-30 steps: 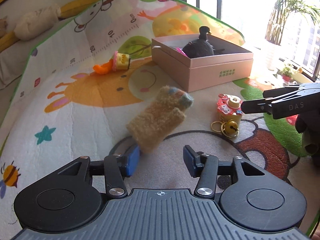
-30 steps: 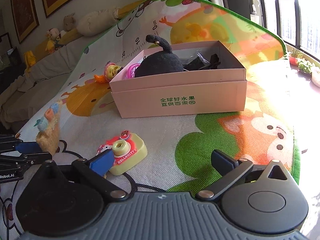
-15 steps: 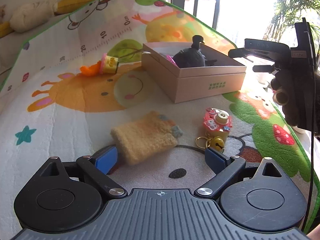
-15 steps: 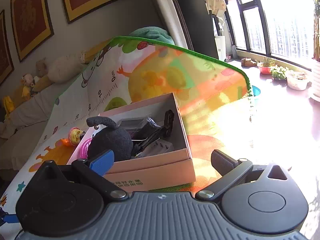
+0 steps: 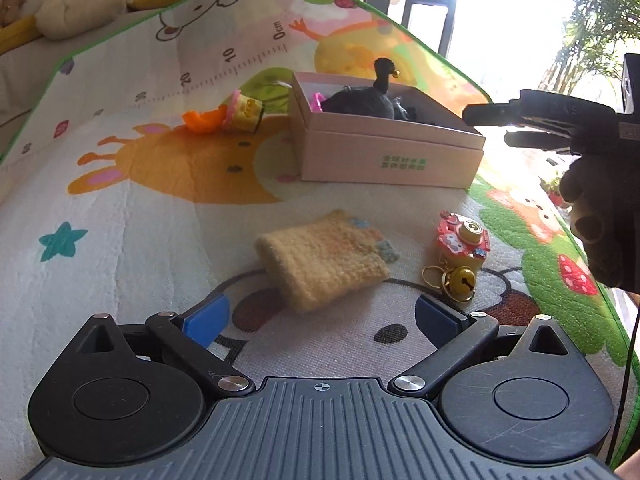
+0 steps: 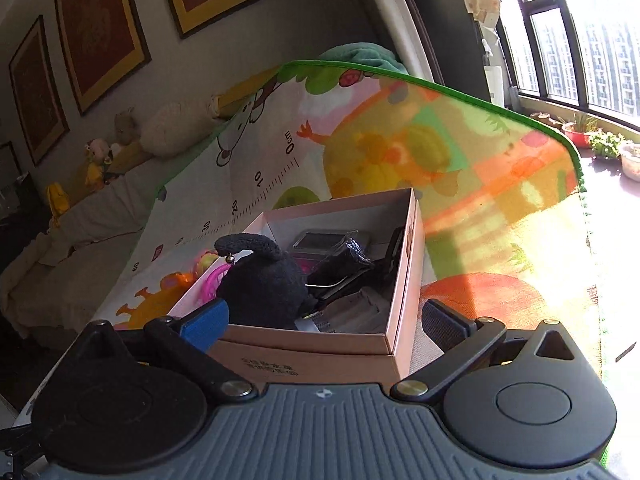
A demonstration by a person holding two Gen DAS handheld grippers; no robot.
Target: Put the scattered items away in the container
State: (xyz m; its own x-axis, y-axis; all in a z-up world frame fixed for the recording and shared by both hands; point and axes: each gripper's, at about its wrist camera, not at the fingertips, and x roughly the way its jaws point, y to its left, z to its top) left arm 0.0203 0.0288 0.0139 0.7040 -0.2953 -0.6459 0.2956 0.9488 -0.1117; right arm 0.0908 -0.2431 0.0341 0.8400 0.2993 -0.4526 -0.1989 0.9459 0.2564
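My left gripper point(image 5: 322, 320) hangs wide and empty just short of the knit pouch point(image 5: 324, 258) and camera keychain point(image 5: 462, 242) on the mat point(image 5: 120, 216), neither visible from my right gripper point(image 6: 322, 322), likewise wide, whose view shows the pink box point(image 6: 404, 280) holding a black plush point(image 6: 262, 284) and dark, indistinct clutter.

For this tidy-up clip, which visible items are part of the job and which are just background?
Part of the job:
- pink box, the container
- yellow knitted pouch on the mat
- toy camera keychain with bell
- orange and yellow toy beside the box
- black plush, already in the box

Just lying about:
- play mat
- plush toys on the sofa
- framed pictures
- potted plants
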